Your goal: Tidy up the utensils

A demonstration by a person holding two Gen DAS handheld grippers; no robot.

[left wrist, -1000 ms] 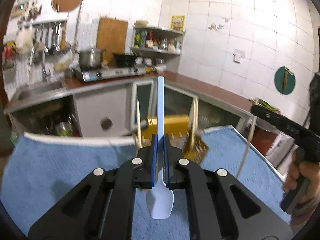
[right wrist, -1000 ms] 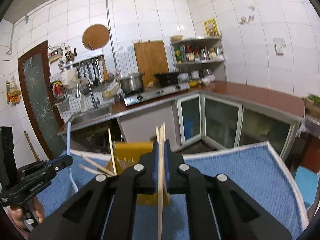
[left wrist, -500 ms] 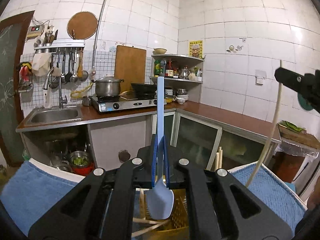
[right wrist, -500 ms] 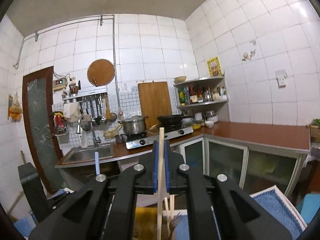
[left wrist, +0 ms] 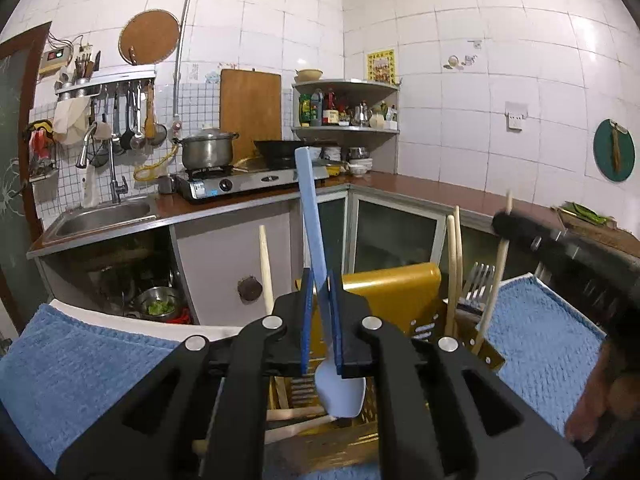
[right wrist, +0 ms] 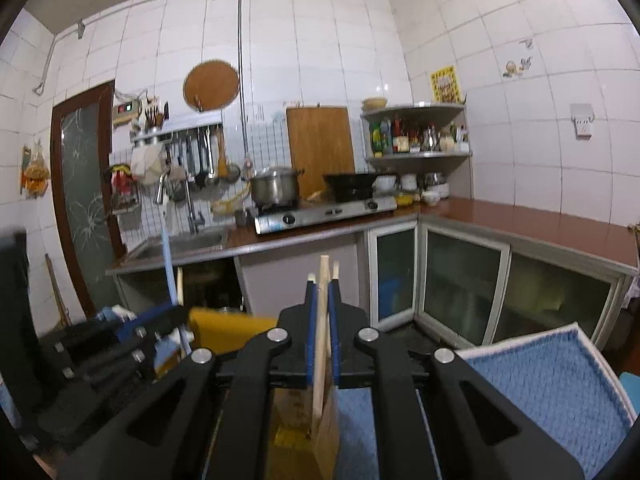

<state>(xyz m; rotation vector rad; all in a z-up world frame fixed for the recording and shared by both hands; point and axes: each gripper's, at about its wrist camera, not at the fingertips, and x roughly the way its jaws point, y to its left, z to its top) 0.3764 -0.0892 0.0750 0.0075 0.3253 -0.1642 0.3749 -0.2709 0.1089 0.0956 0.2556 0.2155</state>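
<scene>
A yellow utensil holder (left wrist: 400, 292) stands on a blue towel (left wrist: 80, 360). My left gripper (left wrist: 320, 280) hovers over it, and its jaws are opening. A light blue spoon (left wrist: 310, 216) leans loosely between them, handle up and bowl down inside the holder. Over the holder's right side, my right gripper (right wrist: 322, 292) is shut on a pale wooden chopstick (right wrist: 320, 340). In the left wrist view that chopstick (left wrist: 494, 276) reaches down into the right compartment beside a fork (left wrist: 478, 280). In the right wrist view the holder (right wrist: 228, 328) shows behind the left gripper (right wrist: 176, 312).
Wooden handles (left wrist: 264, 264) and more sticks (left wrist: 454, 264) stand in the holder, and others lie across its base. Behind it are the sink (left wrist: 100, 216), the stove with a pot (left wrist: 208, 152) and the glass-door cabinets (left wrist: 392, 240). A hand (left wrist: 600, 392) grips the right tool.
Both grippers have come down toward the holder. The blue spoon has tipped from upright to leaning, with its bowl lower in the holder. The chopstick's lower end now sits in the right compartment.
</scene>
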